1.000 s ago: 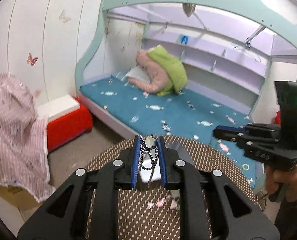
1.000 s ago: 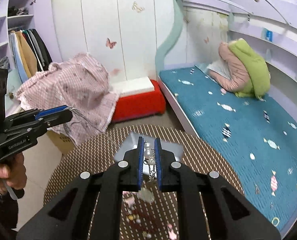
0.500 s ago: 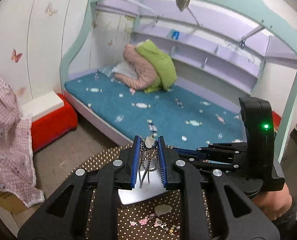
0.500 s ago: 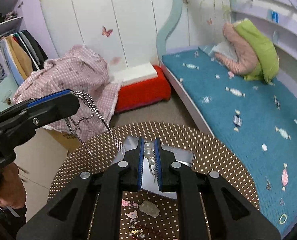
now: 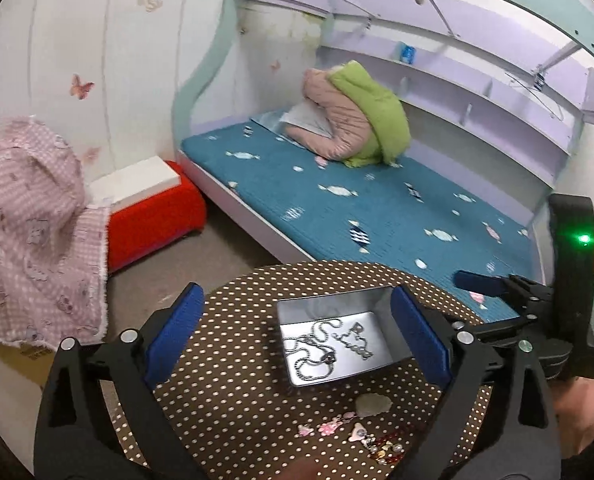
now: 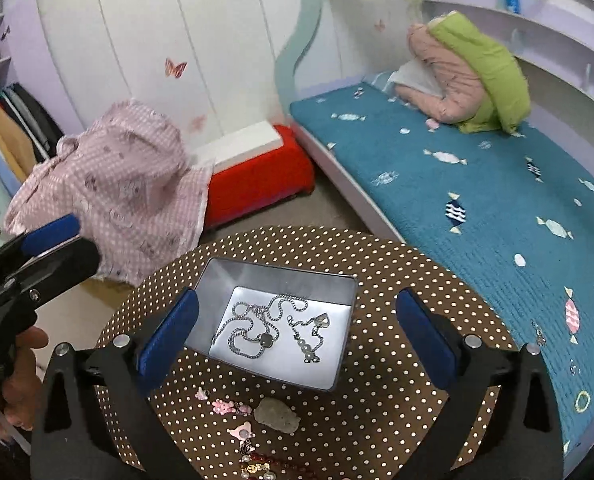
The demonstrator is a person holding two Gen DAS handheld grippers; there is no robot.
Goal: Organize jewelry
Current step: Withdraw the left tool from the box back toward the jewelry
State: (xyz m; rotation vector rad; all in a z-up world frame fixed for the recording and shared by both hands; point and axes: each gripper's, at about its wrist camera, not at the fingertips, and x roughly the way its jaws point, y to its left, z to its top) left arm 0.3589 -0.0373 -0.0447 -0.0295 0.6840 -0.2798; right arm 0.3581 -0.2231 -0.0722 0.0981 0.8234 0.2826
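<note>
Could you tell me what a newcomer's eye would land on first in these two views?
Probably the silver tin at the middle of the polka-dot table, with a long chain and a pearl bracelet lying inside it. Next, the wide-open blue-padded fingers framing it, and the teal bed behind.

The tin box (image 6: 343, 292) lay open from above; loose trinkets (image 6: 239, 432) crowded the desk (image 6: 397, 420) on its near side.

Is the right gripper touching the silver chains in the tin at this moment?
Apart. In the right wrist view the right gripper is wide open, and the silver chains lie flat on the floor of the tin, clear of both pads.
</note>
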